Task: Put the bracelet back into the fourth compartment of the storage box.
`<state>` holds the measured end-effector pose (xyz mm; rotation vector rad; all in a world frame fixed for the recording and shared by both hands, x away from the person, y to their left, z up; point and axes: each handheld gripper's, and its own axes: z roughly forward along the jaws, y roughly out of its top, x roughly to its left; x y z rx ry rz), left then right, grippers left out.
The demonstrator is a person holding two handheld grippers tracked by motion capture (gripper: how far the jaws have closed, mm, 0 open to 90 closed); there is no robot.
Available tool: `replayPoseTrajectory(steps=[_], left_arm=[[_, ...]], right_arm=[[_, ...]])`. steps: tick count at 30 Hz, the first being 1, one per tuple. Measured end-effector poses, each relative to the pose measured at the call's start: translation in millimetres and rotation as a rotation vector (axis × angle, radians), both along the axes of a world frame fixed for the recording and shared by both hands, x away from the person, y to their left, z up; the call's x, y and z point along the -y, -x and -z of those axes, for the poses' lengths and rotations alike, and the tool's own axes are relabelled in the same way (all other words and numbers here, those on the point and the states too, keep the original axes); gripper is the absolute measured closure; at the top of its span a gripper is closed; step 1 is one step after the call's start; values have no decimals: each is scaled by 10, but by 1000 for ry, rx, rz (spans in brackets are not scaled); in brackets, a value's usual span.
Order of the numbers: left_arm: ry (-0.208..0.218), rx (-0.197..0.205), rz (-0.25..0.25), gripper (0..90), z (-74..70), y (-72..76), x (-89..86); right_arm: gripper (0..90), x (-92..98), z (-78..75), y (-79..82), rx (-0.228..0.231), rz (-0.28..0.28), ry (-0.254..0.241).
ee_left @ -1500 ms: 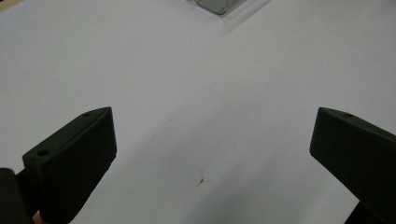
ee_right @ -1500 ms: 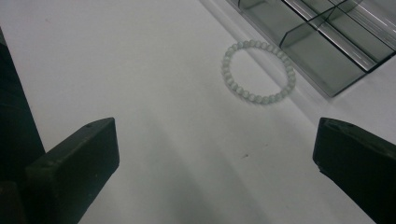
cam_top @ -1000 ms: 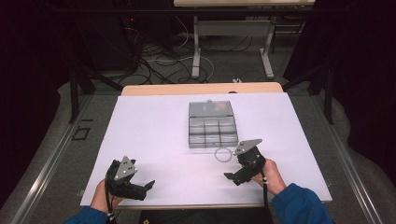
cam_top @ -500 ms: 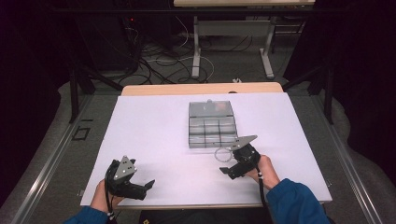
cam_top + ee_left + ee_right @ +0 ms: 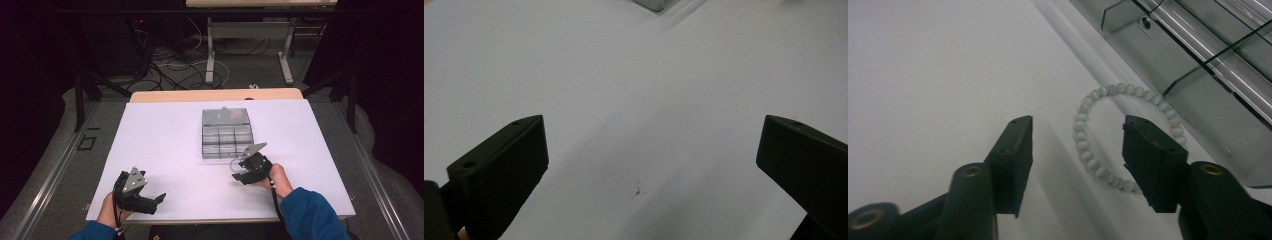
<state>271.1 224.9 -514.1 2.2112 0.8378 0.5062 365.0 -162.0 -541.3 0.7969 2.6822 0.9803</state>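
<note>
Pale grey-white bead bracelet (image 5: pixel 1103 135), clear grey compartment box (image 5: pixel 226 133), white table sheet (image 5: pixel 160 145), black fingers (image 5: pixel 1015 150).

A white table (image 5: pixel 165 145) stands before tangled floor cables (image 5: pixel 165 65) and a desk frame (image 5: pixel 250 45).

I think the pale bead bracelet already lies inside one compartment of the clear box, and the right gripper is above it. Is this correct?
Not quite. The bead bracelet lies on the white table surface beside the clear box, not in a compartment. The right gripper view shows this. The right gripper is indeed above it, its jaws just closing, not yet pressing the beads.
</note>
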Motion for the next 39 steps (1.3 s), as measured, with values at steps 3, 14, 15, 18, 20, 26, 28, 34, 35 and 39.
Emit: replayPoseTrajectory(steps=[3,14,15,18,20,26,28,34,35,39], left_arm=[[2,0,0,2,0,0,-2],[4,2,5,2,2,1,0],[-1,0,4,2,-1,2,0],[-2,0,6,2,-1,2,1],[-2,1,6,2,0,1,1],[-1,2,7,2,1,1,3],[-2,2,8,2,1,1,3],[4,-6,6,2,6,5,10],[2,-3,6,2,4,4,9],[4,-8,6,2,5,6,10]], right_arm=[[553,-20,21,-17,3,3,10],[713,-21,55,-70,-6,-18,35],[724,-17,56,-75,-4,-18,40],[740,-9,64,-80,-8,-6,43],[759,-10,61,-74,-19,-16,41],[814,32,87,-94,-54,15,-7],[825,38,98,-98,-49,21,-15],[841,-6,93,-62,-1,-7,30],[848,-9,91,-55,-3,-10,31],[853,-11,92,-40,-8,21,24]])
